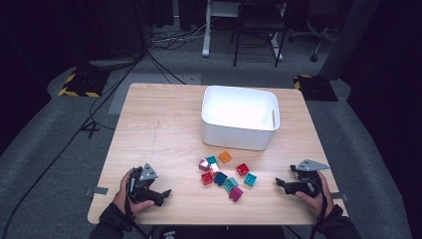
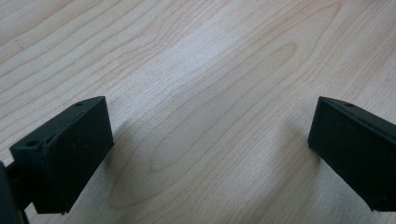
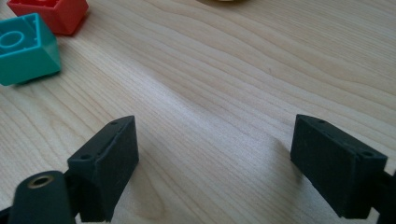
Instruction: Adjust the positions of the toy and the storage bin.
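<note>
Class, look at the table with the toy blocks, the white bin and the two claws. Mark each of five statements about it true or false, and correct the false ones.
1. The white bin already holds several blocks. False: its inside looks bare, and the blocks lie on the table in front of it.
2. The left claw is open with nothing between its jaws. True.
3. The right claw grips a teal block. False: it is open over bare wood, and the teal block lies apart from it.
4. An orange block lies nearest the bin. True.
5. The bin is tipped over. False: it stands upright.
</note>
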